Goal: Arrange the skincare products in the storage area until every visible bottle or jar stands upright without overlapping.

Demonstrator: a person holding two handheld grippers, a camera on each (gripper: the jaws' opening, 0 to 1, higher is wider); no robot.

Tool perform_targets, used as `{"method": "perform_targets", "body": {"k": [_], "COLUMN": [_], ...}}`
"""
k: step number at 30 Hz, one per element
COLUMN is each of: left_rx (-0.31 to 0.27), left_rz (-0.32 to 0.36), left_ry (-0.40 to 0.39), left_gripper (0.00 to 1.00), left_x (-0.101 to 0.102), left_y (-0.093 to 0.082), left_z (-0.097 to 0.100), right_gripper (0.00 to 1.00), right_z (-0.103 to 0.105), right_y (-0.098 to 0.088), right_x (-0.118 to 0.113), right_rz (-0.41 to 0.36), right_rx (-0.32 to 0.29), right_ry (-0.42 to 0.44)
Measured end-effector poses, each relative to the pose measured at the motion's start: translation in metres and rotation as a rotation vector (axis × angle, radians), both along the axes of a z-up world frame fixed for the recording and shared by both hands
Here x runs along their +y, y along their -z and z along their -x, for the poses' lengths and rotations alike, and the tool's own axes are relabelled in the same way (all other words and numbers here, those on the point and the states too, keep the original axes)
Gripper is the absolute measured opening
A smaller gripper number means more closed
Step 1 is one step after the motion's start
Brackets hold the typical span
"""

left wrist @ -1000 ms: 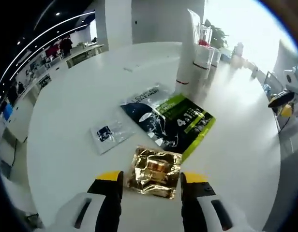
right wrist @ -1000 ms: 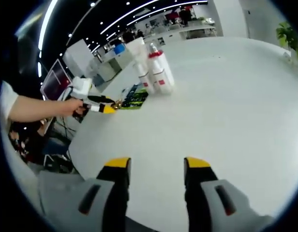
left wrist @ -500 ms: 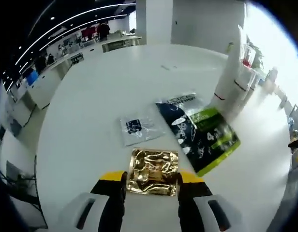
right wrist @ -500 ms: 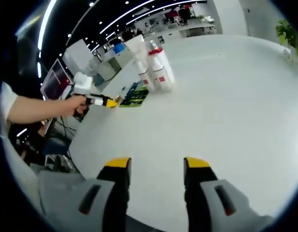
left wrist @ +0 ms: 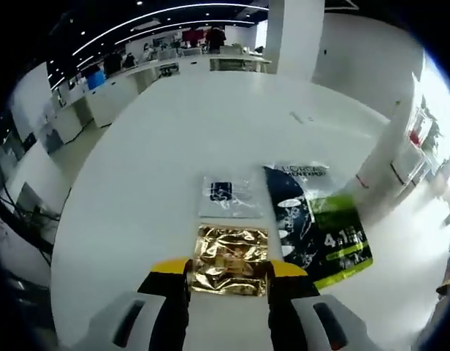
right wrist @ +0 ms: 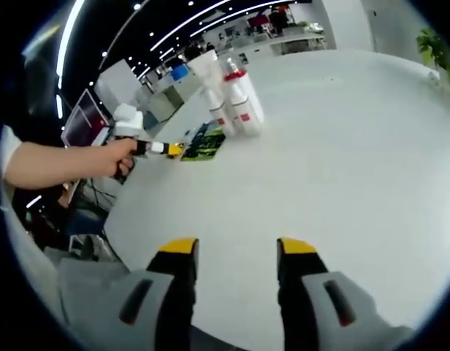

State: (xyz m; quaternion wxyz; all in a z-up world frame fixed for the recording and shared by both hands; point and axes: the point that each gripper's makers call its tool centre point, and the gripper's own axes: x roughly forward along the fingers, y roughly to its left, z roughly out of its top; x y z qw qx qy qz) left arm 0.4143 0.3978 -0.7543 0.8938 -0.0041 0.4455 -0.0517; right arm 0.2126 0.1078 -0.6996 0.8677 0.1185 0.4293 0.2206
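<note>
A person's left gripper (left wrist: 227, 269), yellow-tipped and white-bodied, straddles a crinkled gold foil sachet (left wrist: 230, 260) lying flat near the edge of a round white table (left wrist: 152, 146), its jaws spread to either side of the packet and touching or nearly touching its side edges, not yet pinching it. Just beyond the sachet lies a small clear plastic sachet with a dark blue label (left wrist: 227, 196), and beside both sits a larger glossy black-and-green pouch (left wrist: 317, 223), also flat. A tall white tube with a red band (left wrist: 388, 142) stands near the pouch's far end. In the right gripper view, the right gripper (right wrist: 230, 248) hangs open and empty over bare tabletop, well apart from the products; a cluster of white bottles with red caps and labels (right wrist: 232, 99) stands upright toward the table's far side, with the pouch (right wrist: 204, 142) lying beside them and a hand (right wrist: 115, 156) holding the left gripper (right wrist: 172, 149) low at the table's edge. The bottles appear already upright and separate; the flat packets look like the remaining work. The risk from here: thin foil lying flush on a smooth table may slide or buckle under closing jaws and skid off the near edge, or shove the clear sachet out of place.
</note>
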Motion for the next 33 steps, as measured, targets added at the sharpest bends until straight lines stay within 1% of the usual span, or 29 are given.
{"method": "perform_targets", "body": {"k": [4, 6, 8, 11, 15, 18, 20, 23, 24, 25, 26, 27, 28, 29, 30, 31, 33], "left_rx": [-0.007, -0.003, -0.011, -0.005, -0.001, -0.009, -0.037, -0.093, -0.117, -0.133, -0.164, -0.184, -0.189, -0.21, -0.226, -0.236, -0.262], "left_rz": [-0.017, -0.017, 0.032, 0.027, 0.026, 0.031, 0.039, 0.086, 0.111, 0.145, 0.166, 0.172, 0.164, 0.162, 0.177, 0.202, 0.254], "left_ry": [0.013, 0.006, -0.037, -0.028, -0.025, -0.034, -0.041, -0.059, -0.051, -0.058, -0.026, 0.004, 0.015, 0.032, 0.035, 0.023, -0.002], "left_gripper": [0.43, 0.43, 0.46, 0.5, 0.52, 0.52, 0.53, 0.53, 0.53, 0.54, 0.56, 0.56, 0.57, 0.57, 0.57, 0.58, 0.6], "left_x": [-0.003, -0.002, -0.003, -0.004, -0.003, 0.0, 0.004, 0.008, 0.007, 0.006, 0.003, 0.001, 0.002, 0.004, 0.004, 0.005, 0.005], "left_y": [0.001, 0.001, -0.001, -0.001, -0.002, -0.006, -0.015, -0.031, -0.036, -0.043, -0.051, -0.057, -0.061, -0.068, -0.074, -0.08, -0.09], "left_z": [0.001, 0.001, 0.0, 0.002, 0.007, 0.013, 0.016, 0.022, 0.022, 0.028, 0.032, 0.036, 0.043, 0.05, 0.055, 0.064, 0.074], "right_gripper": [0.45, 0.45, 0.45, 0.45, 0.45, 0.45, 0.45, 0.46, 0.46, 0.46, 0.46, 0.47, 0.47, 0.48, 0.48, 0.49, 0.5], "right_z": [0.002, 0.004, 0.005, 0.005, 0.005, 0.005, 0.004, 0.002, 0.001, 0.0, -0.001, -0.002, -0.004, -0.006, -0.007, -0.008, -0.01], "right_y": [0.0, 0.001, 0.001, 0.001, 0.0, -0.003, -0.005, -0.013, -0.015, -0.017, -0.019, -0.021, -0.024, -0.028, -0.031, -0.034, -0.04], "right_x": [-0.001, -0.003, -0.005, -0.006, -0.006, -0.004, -0.002, 0.002, 0.004, 0.005, 0.008, 0.01, 0.012, 0.016, 0.019, 0.021, 0.029], "right_rz": [-0.003, -0.001, -0.004, -0.003, -0.003, -0.007, -0.011, -0.028, -0.031, -0.033, -0.037, -0.039, -0.044, -0.053, -0.058, -0.062, -0.071], "right_rx": [0.003, 0.004, 0.007, 0.006, 0.003, -0.004, -0.014, -0.039, -0.048, -0.057, -0.064, -0.069, -0.081, -0.094, -0.105, -0.115, -0.138], "right_ry": [-0.001, 0.0, 0.005, 0.007, 0.006, 0.004, 0.0, 0.002, 0.001, -0.001, -0.002, -0.005, -0.007, -0.009, -0.01, -0.013, -0.026]}}
